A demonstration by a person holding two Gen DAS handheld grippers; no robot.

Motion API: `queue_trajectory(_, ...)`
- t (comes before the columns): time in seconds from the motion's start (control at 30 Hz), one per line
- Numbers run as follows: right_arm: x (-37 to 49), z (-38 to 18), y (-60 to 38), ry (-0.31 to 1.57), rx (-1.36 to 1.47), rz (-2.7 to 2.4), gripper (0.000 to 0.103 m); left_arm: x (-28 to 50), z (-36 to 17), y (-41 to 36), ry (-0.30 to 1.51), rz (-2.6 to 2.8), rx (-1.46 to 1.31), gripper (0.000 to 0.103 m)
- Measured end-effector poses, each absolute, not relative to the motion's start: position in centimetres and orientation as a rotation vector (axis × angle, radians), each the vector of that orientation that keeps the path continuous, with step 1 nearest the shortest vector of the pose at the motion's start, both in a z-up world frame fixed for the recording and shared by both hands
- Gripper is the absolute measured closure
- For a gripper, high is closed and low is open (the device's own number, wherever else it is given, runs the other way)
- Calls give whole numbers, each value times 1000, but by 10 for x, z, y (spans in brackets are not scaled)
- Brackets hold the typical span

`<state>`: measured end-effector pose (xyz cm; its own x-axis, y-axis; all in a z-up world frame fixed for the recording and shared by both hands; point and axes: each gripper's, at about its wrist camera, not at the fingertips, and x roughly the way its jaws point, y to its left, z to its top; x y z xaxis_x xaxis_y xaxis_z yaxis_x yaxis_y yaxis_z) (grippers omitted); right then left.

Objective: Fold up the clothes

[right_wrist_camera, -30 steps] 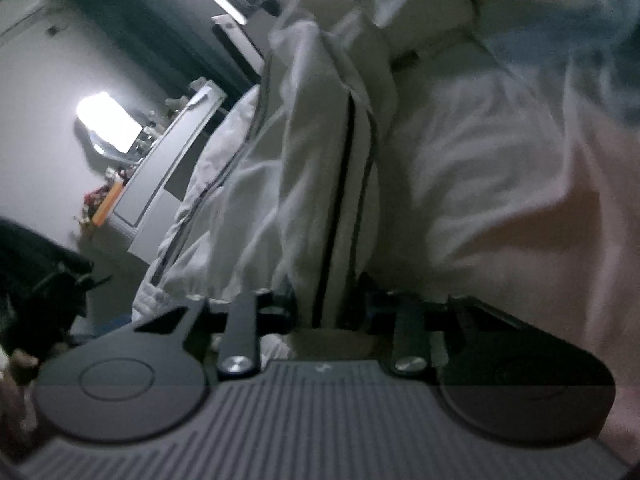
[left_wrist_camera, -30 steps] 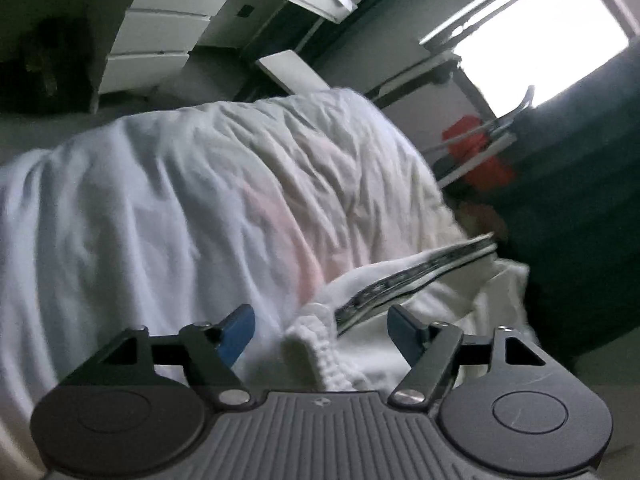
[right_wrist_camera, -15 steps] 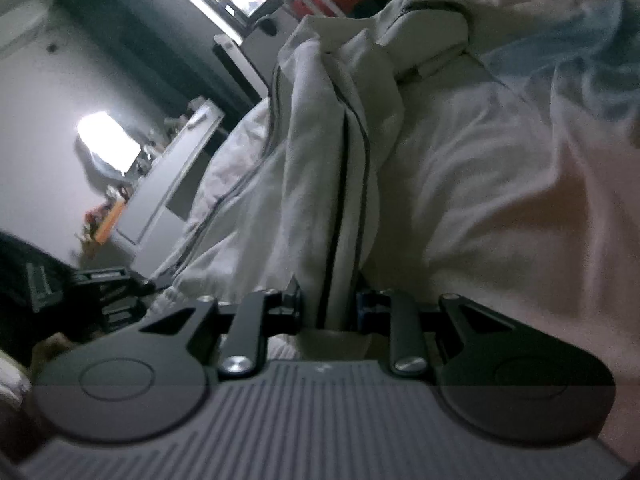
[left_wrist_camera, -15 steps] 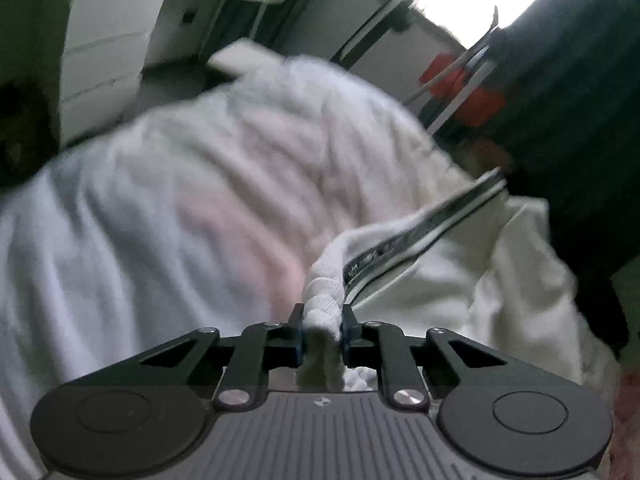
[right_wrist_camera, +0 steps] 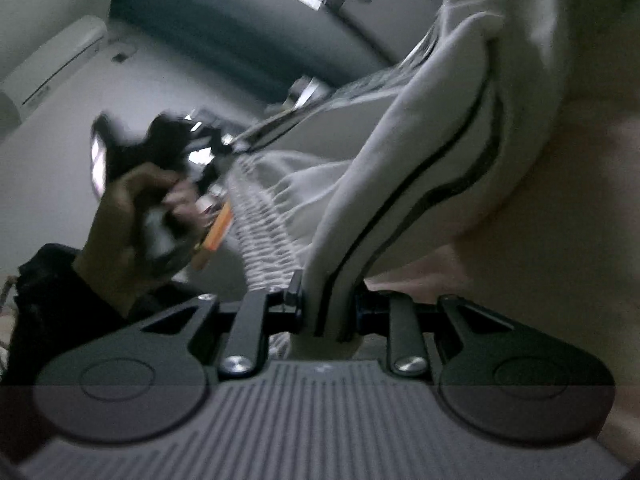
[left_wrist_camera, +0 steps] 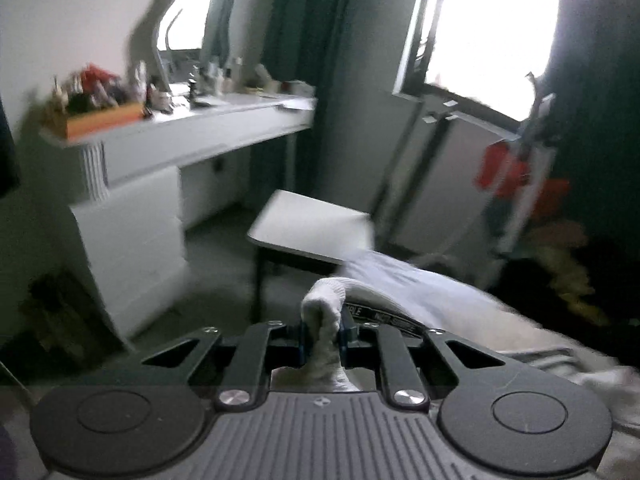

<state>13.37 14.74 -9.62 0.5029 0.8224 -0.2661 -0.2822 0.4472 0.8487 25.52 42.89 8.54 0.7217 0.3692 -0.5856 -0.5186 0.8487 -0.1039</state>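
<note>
Along the left wall, a white tabletop point(left_wrist_camera: 208, 120) crowded with small bottles and clutter, an orange box point(left_wrist_camera: 105, 118) at its near end, an arched mirror point(left_wrist_camera: 188, 16) behind. Beneath, white drawers point(left_wrist_camera: 132, 240). Near the middle, a small white side table point(left_wrist_camera: 312, 228) on dark legs. Dark green curtain point(left_wrist_camera: 308, 40) beside a glaring window point(left_wrist_camera: 492, 28). To the right, a metal rack point(left_wrist_camera: 528, 168) hung with something red point(left_wrist_camera: 504, 172). High on the wall, a white air conditioner point(right_wrist_camera: 52, 64). Pale bed sheet point(right_wrist_camera: 560, 240) lower right.
</note>
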Motion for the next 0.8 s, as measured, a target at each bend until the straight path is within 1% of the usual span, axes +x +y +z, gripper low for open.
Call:
queue_trajectory(0.17,187,-117,206,837,742,813,78,330,30,478,700,568,-317,87)
queue_trajectory(0.3,211,-125,219,896,689,863,76,351,-8,495,761,586,-351,84)
queue_trajectory(0.4,214,-114,221,914,619,934,74,346,-11,491,742,593,-365,77)
queue_trajectory(0.47,212,-104,221,907,551,959,72,340,-4,483,714,586,-329,64)
queue_trajectory(0.5,210,-99,220,902,525,968,69,335,1,477,701,582,-310,61)
queue_trajectory(0.57,202,-89,212,890,492,964,58,323,12,463,675,566,-285,56)
queue_trajectory(0.6,197,-83,205,876,480,955,44,317,18,456,660,560,-273,54)
queue_trajectory(0.63,189,-76,196,850,471,942,29,308,25,447,639,550,-264,47)
queue_trajectory(0.67,180,-68,186,818,462,926,22,298,33,438,617,536,-258,42)
queue_trajectory(0.7,171,-59,174,788,450,907,16,288,41,429,595,522,-251,40)
queue_trajectory(0.77,153,-40,150,734,421,867,15,266,56,407,555,491,-237,31)
queue_trajectory(0.8,145,-30,137,707,407,847,15,255,62,394,538,472,-229,30)
